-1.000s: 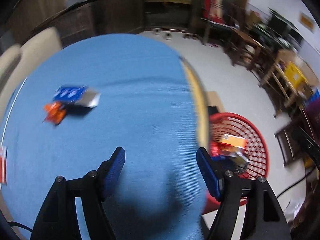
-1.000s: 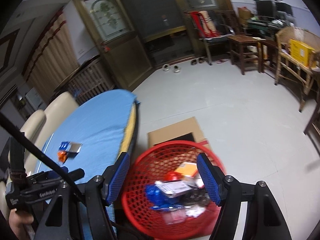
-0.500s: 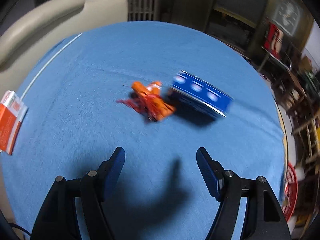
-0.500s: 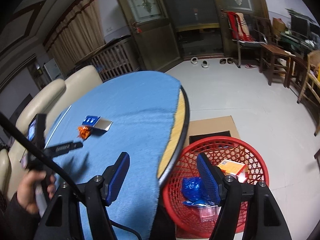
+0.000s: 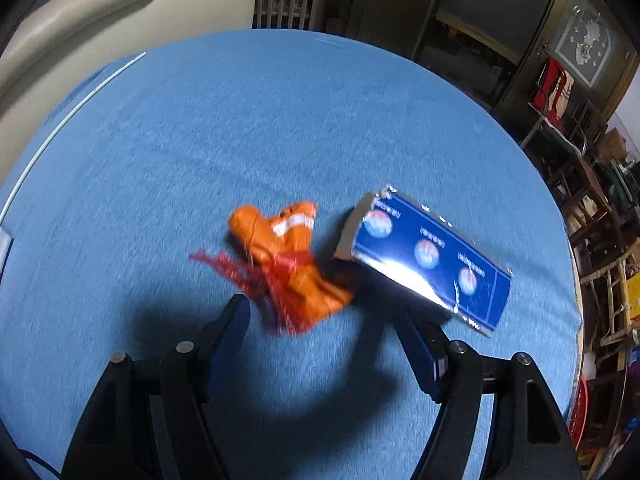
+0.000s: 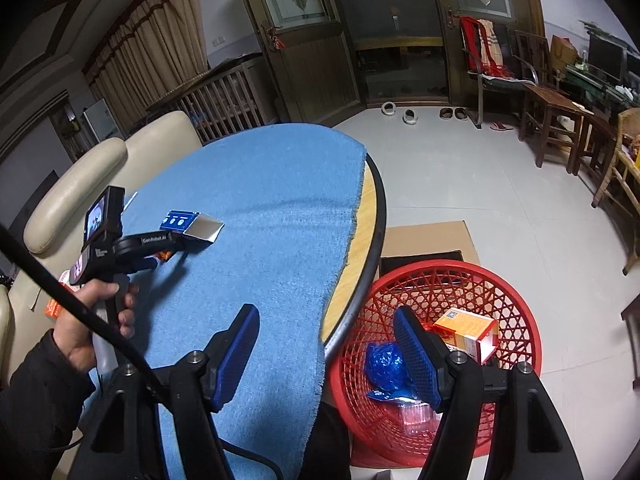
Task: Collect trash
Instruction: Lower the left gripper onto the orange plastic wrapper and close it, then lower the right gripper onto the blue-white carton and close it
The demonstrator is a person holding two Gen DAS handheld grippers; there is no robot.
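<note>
A crumpled orange wrapper [image 5: 288, 256] lies on the blue tablecloth [image 5: 240, 120], and beside it on the right lies a flattened blue box [image 5: 424, 256] with a silver inside. My left gripper [image 5: 320, 320] is open just above the cloth; the wrapper's near end lies between its fingertips, untouched. My right gripper [image 6: 326, 320] is open and empty, hanging over the table edge and the red mesh basket [image 6: 440, 276]. The basket holds an orange carton [image 6: 468, 328] and blue plastic [image 6: 384, 360]. In the right wrist view the blue box [image 6: 180, 220] shows just beyond the left gripper, held by a hand [image 6: 92, 312].
A cream sofa [image 5: 120, 12] runs behind the round table. An orange-and-white packet [image 6: 54, 308] sits at the table's left edge. Flat cardboard [image 6: 424, 236] lies under the basket on the grey floor. Wooden chairs [image 6: 552, 120] stand at the right.
My left gripper swept across the table from the basket side and dropped towards the orange wrapper and blue box, now close. My right gripper swung from over the basket to the table edge.
</note>
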